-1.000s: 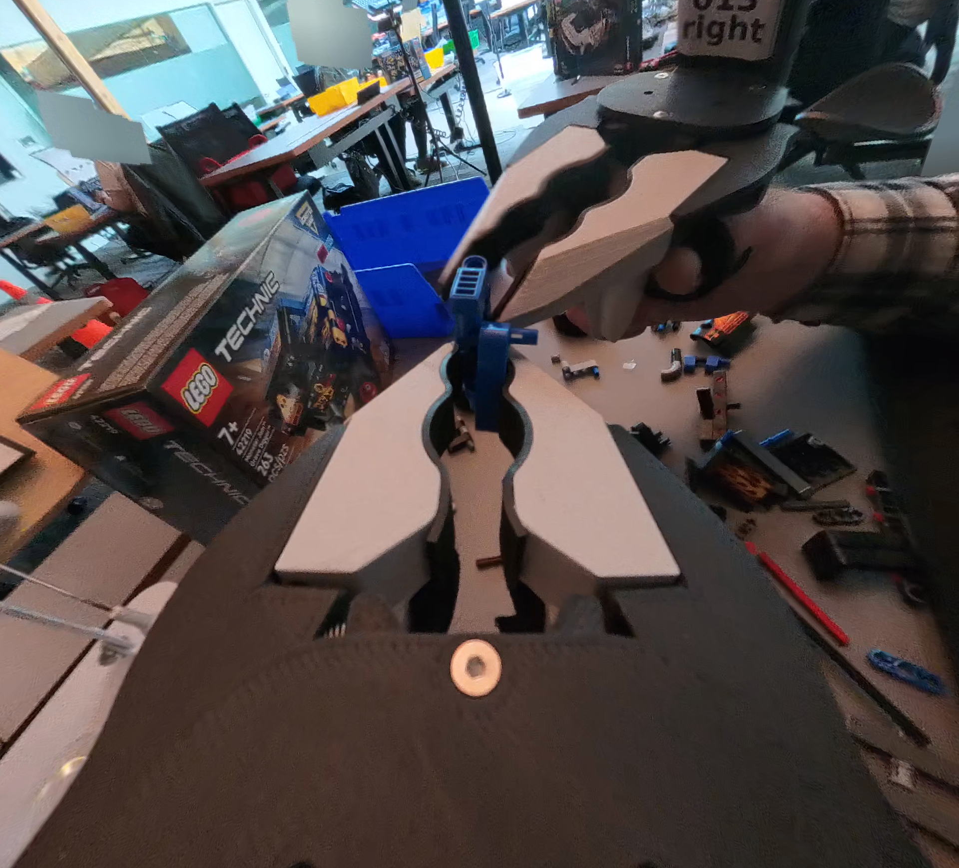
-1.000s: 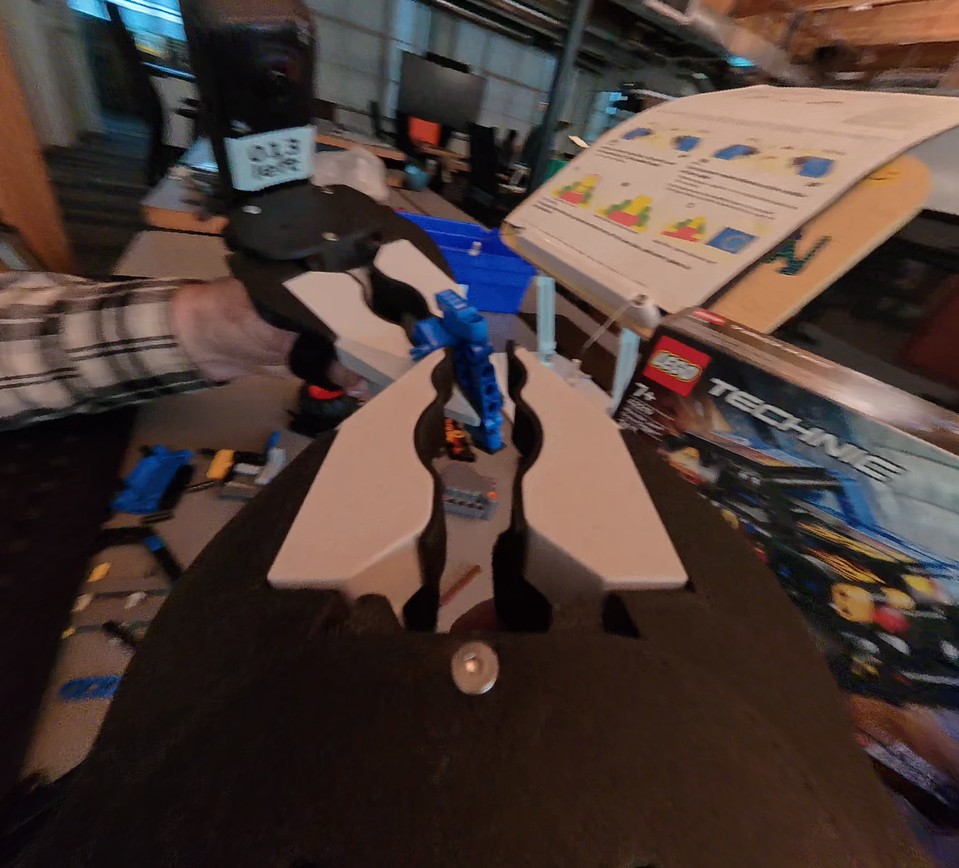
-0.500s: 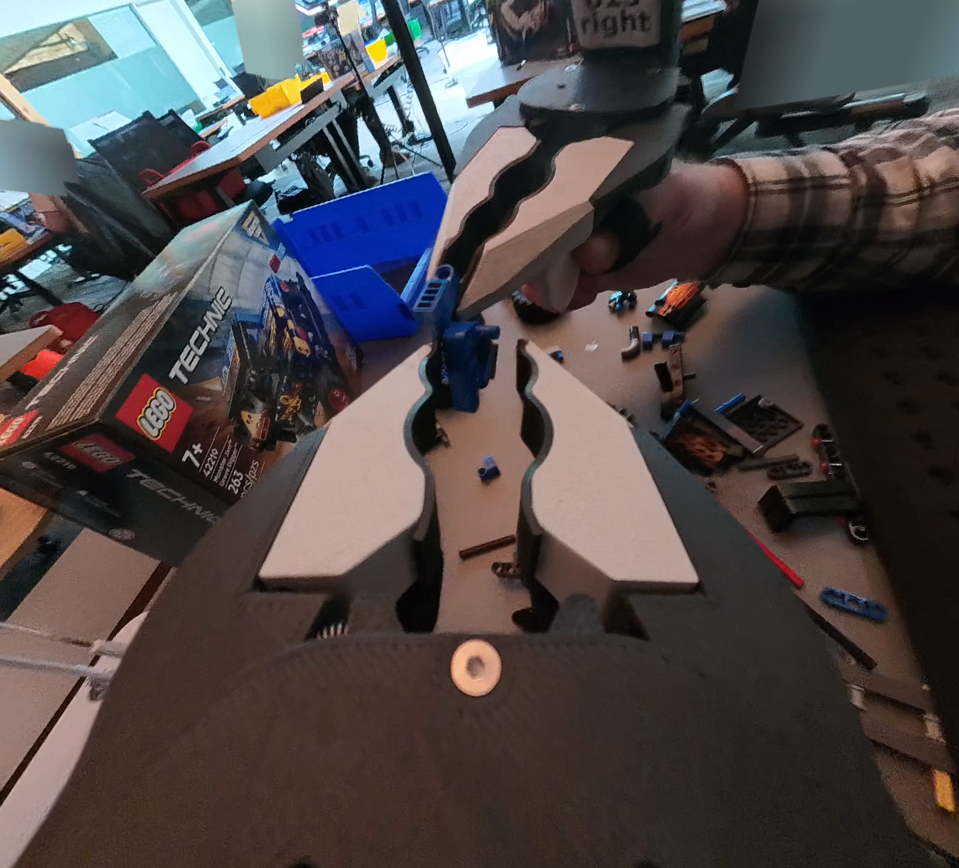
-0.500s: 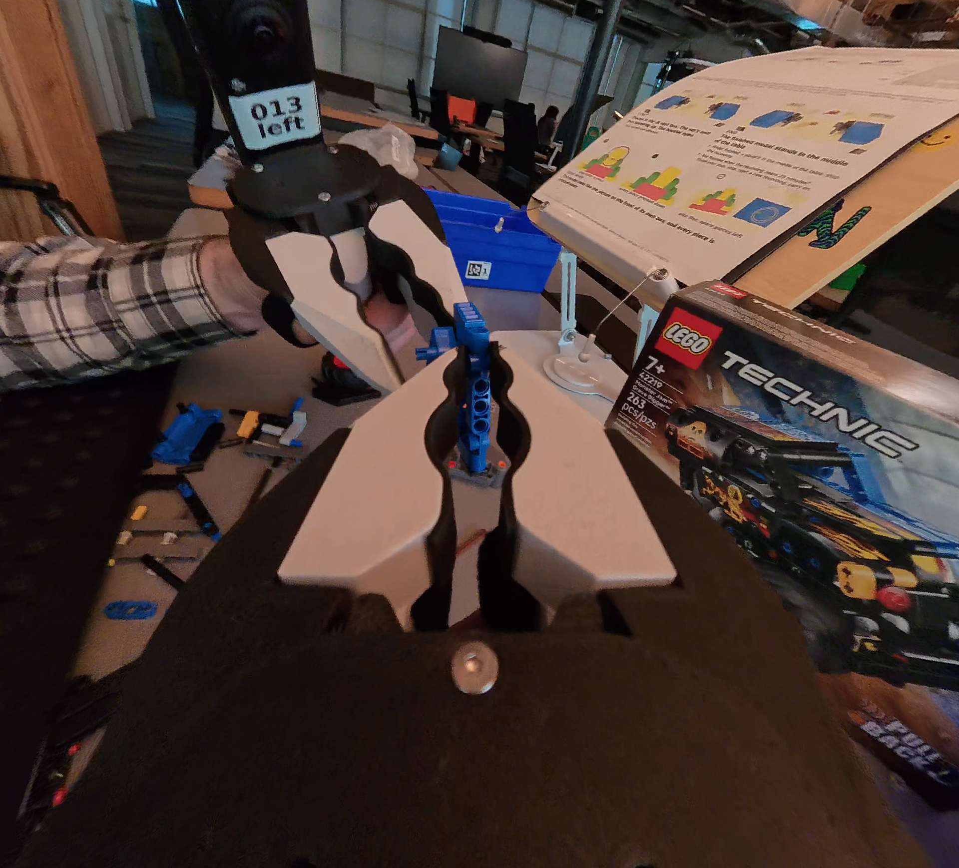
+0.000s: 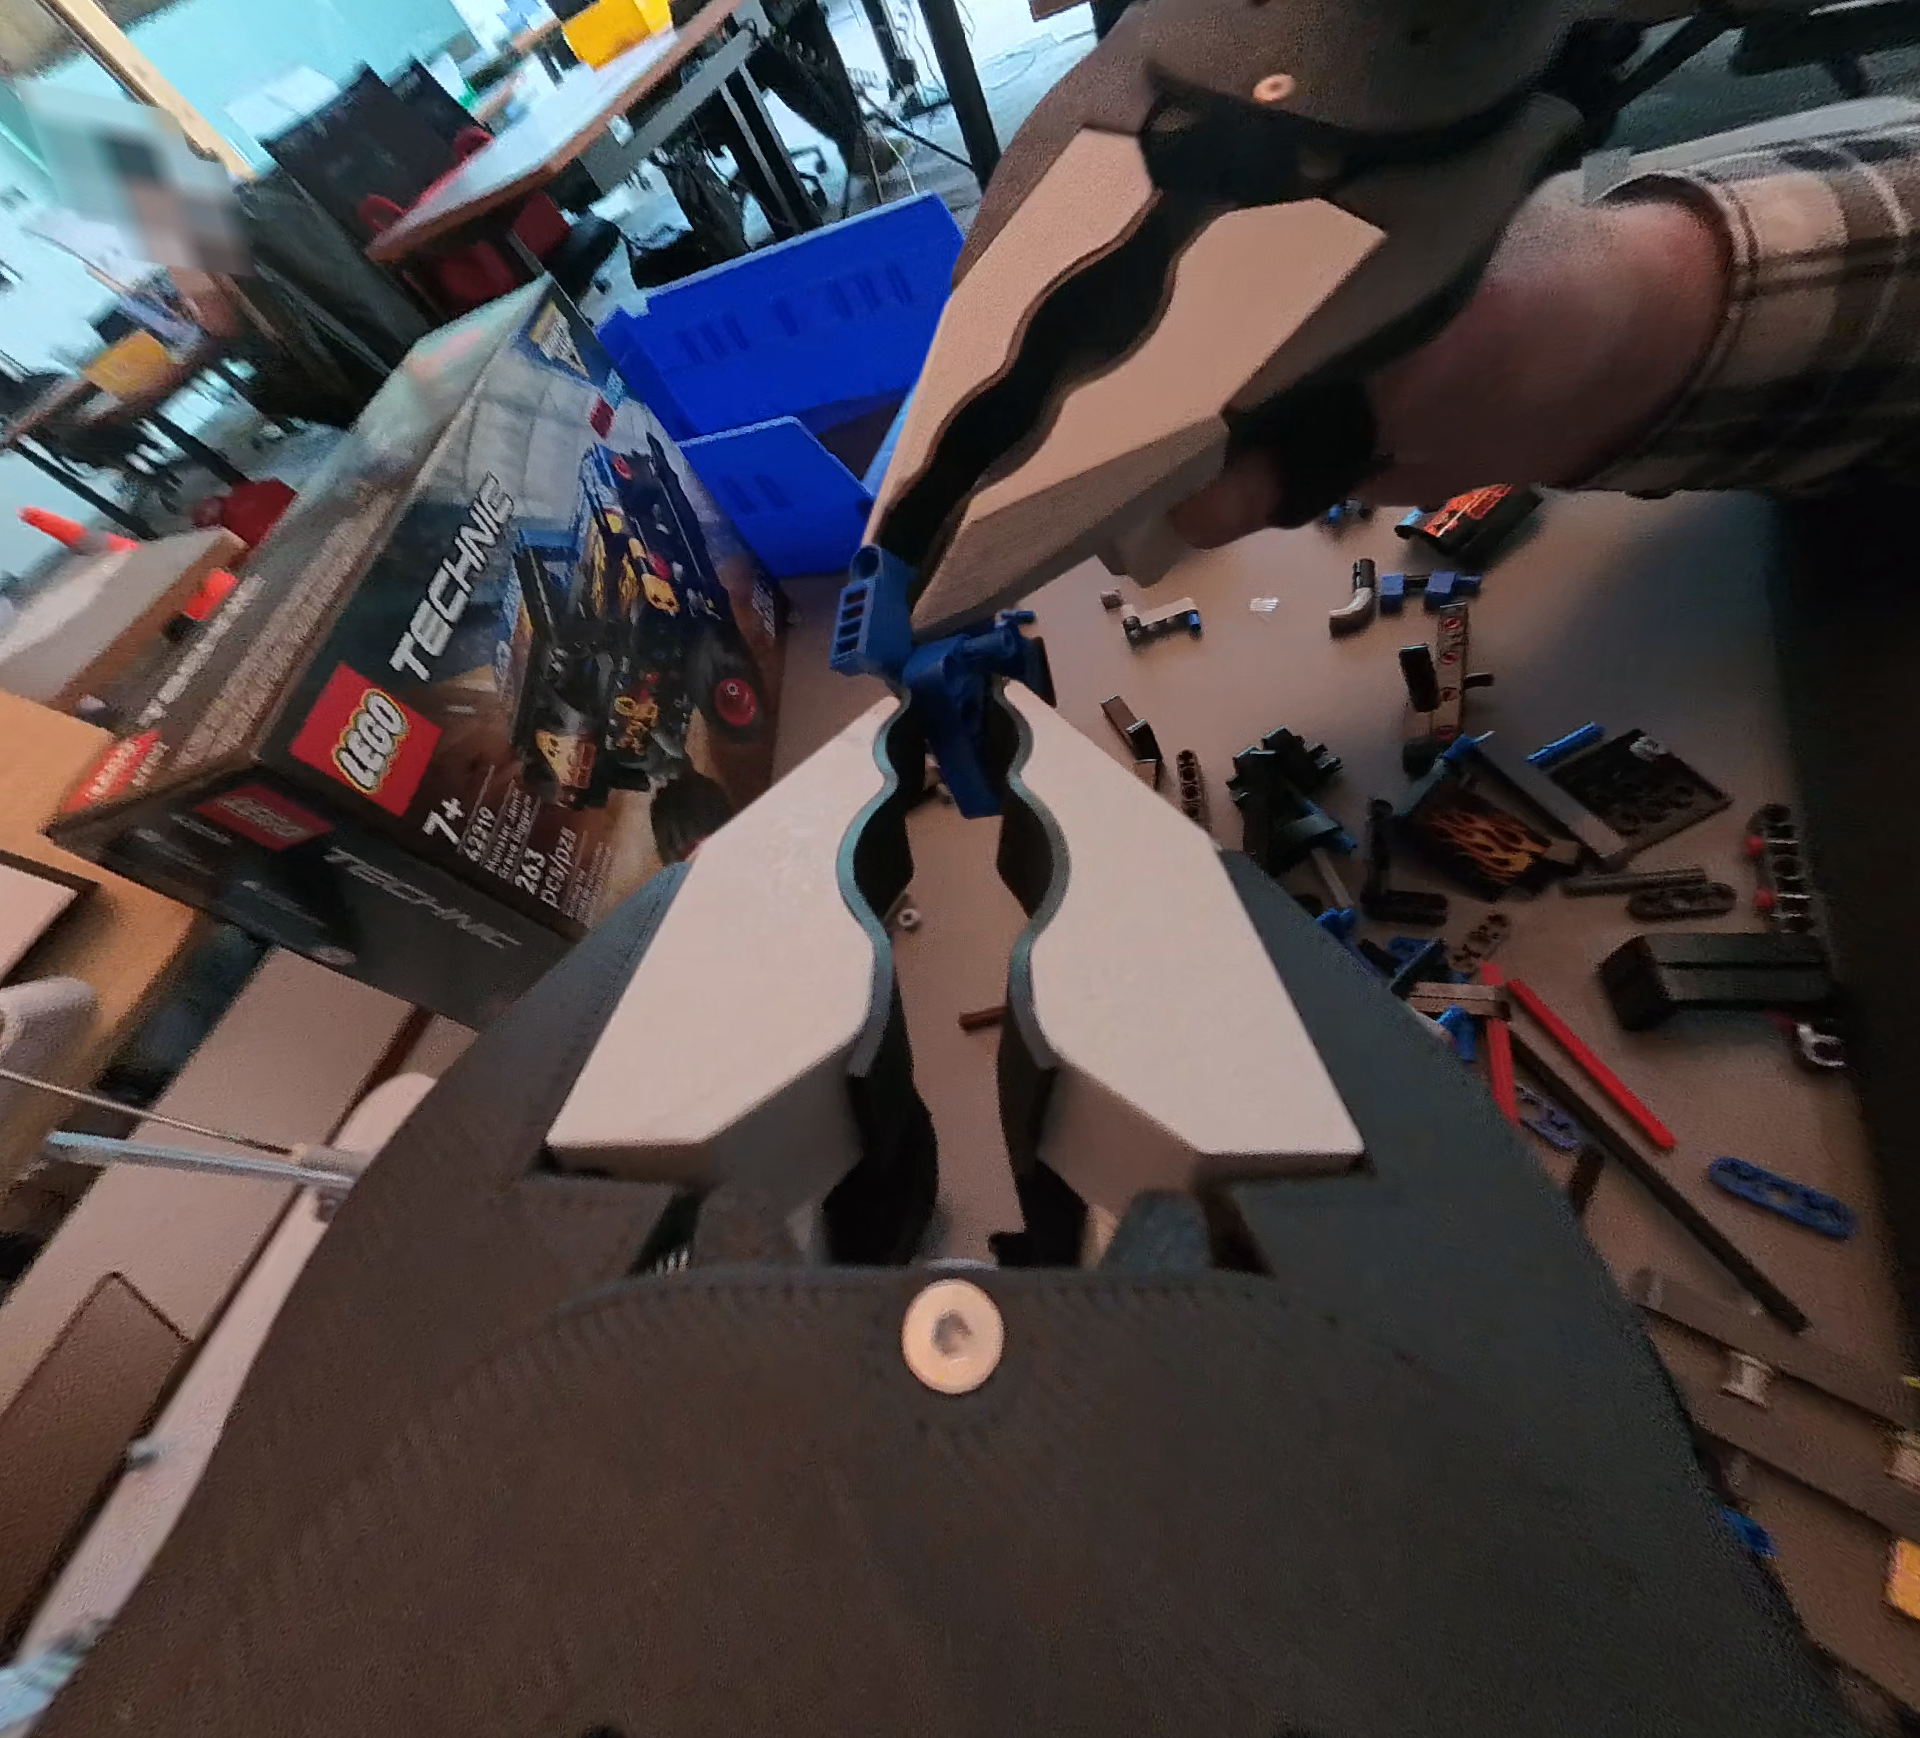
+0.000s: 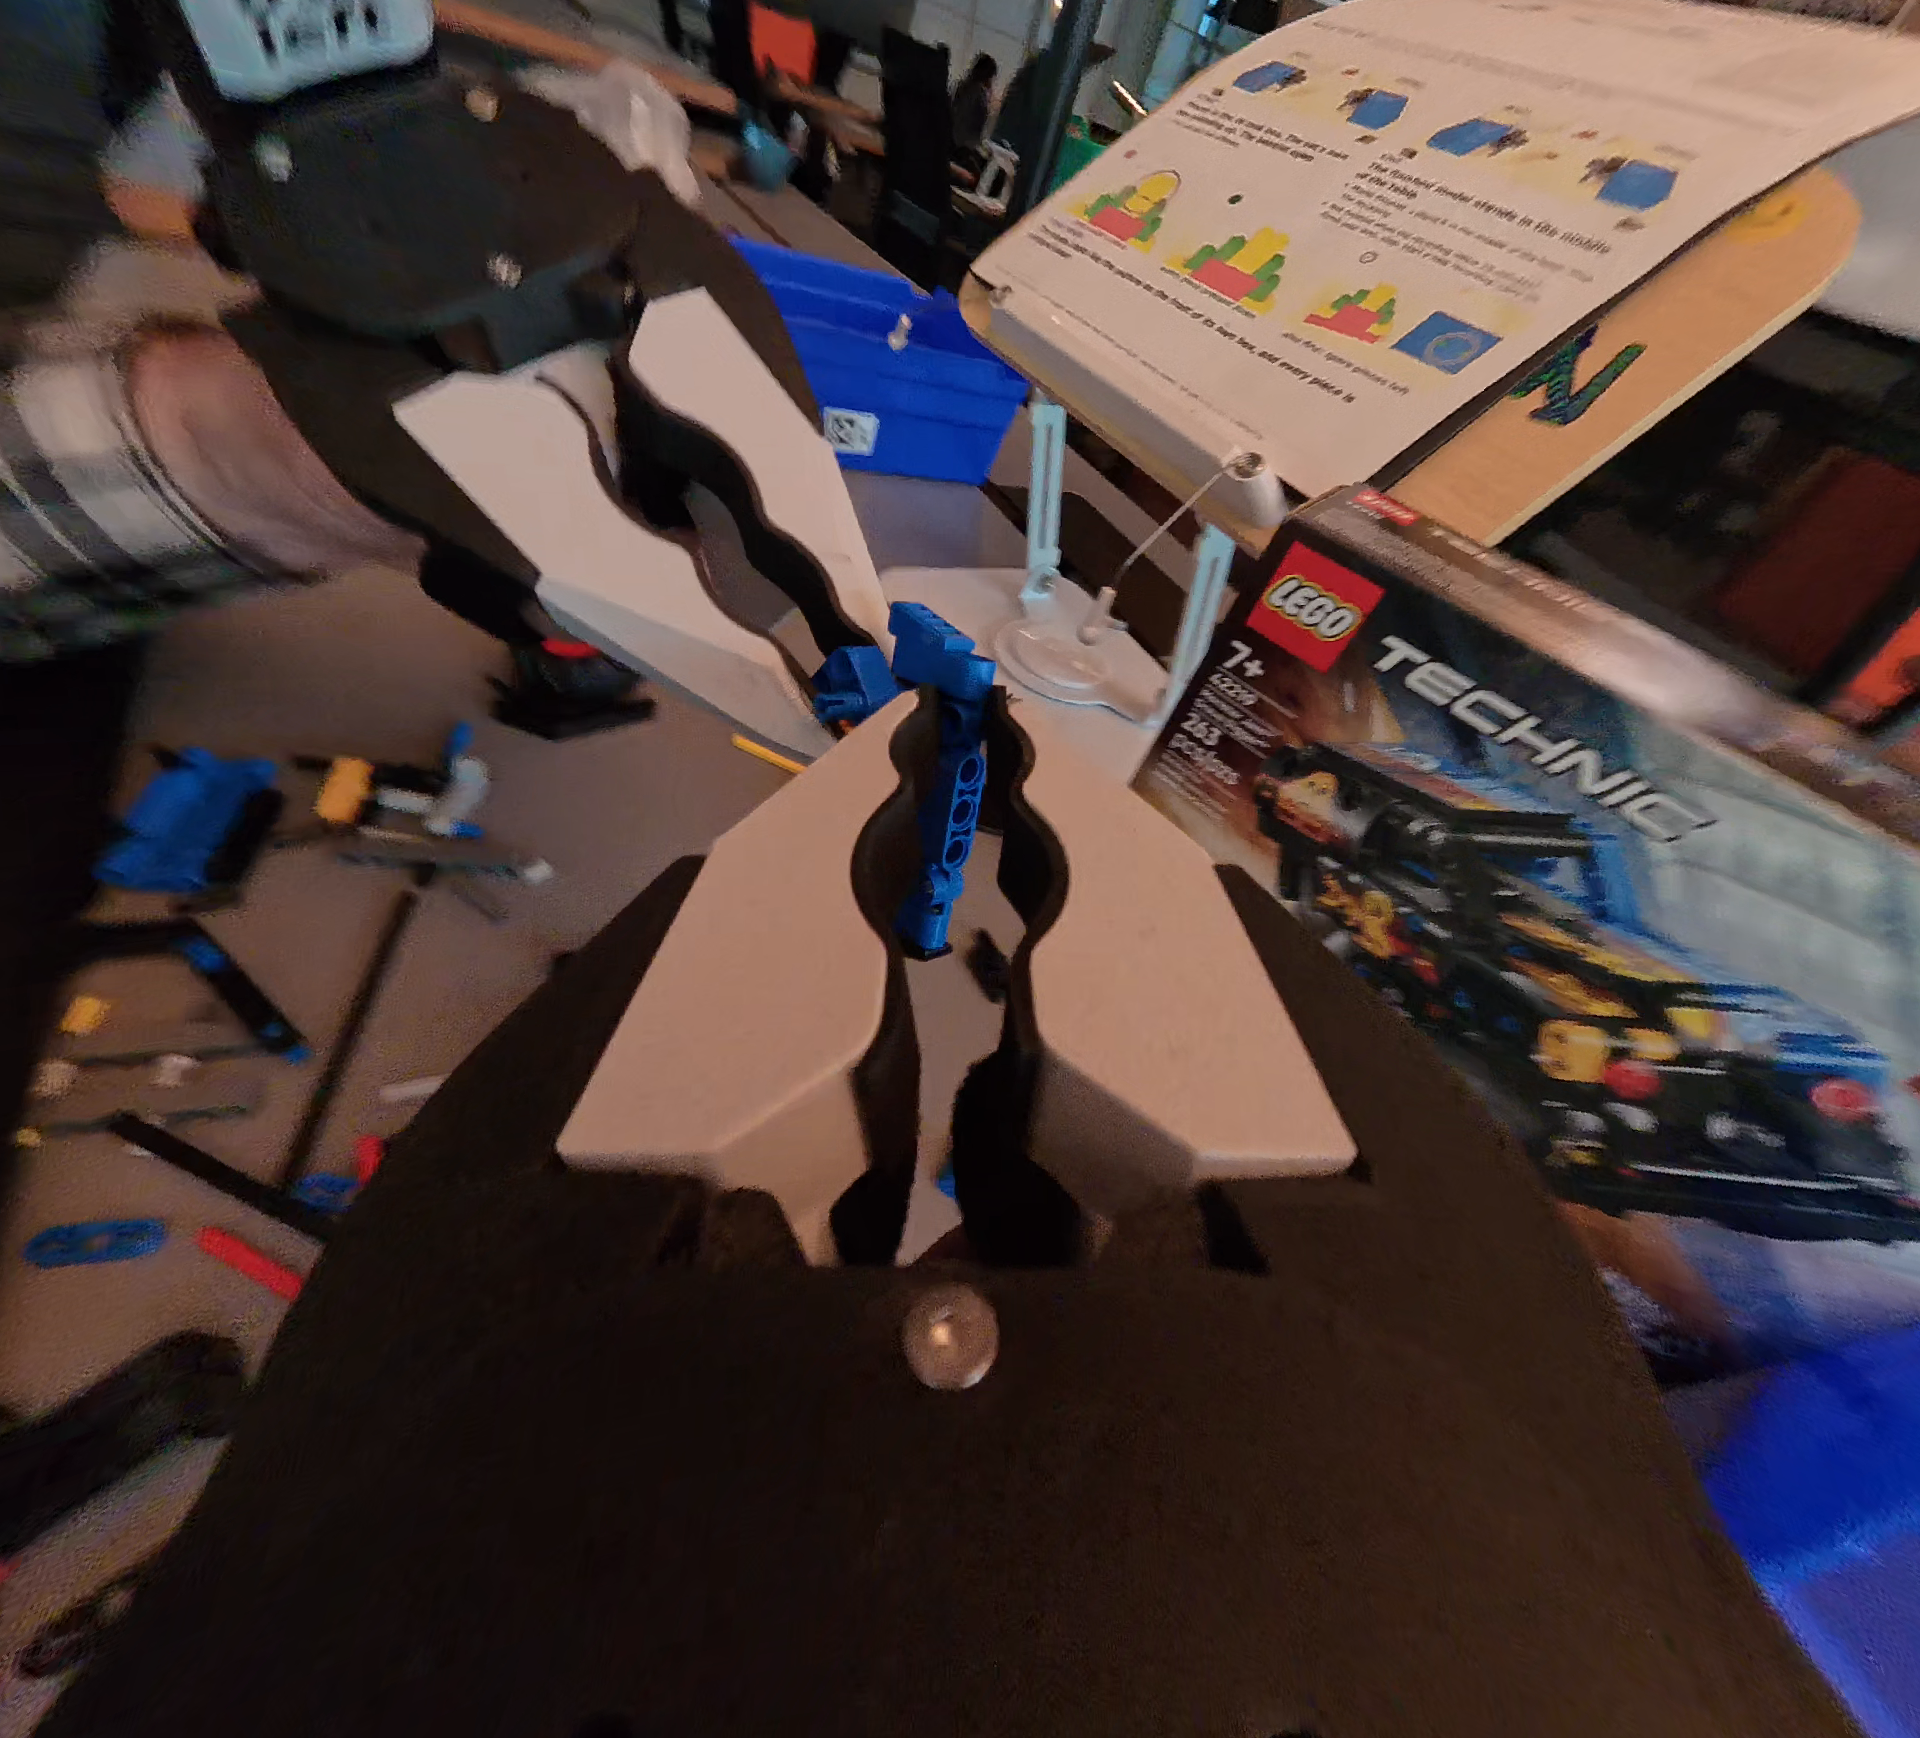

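Note:
My left gripper [image 5: 951, 706] is shut on a small blue connector piece [image 5: 966, 722] at its fingertips. My right gripper [image 6: 956, 701] is shut on a blue holed beam [image 6: 951, 815] that stands upright between its fingers. The two grippers meet tip to tip above the table, and the two blue pieces touch each other. In the left wrist view the right gripper [image 5: 899, 592] comes down from the upper right with the beam [image 5: 860, 613] at its tips. In the right wrist view the left gripper [image 6: 842, 701] comes in from the upper left with the connector [image 6: 850, 675].
A building-set box [image 5: 447, 649] lies on the table beside the grippers. Blue bins [image 5: 800, 358] stand behind it. An instruction sheet on a white stand [image 6: 1403, 213] rises above the box. Several loose black, blue and red parts [image 5: 1507, 836] lie scattered on the table. Both grippers' tips are close together, under 4 cm apart.
Half a second ago my left gripper's jaws stood wide apart; now they have narrowed onto the blue connector. Both grippers have tilted and drawn closer together.

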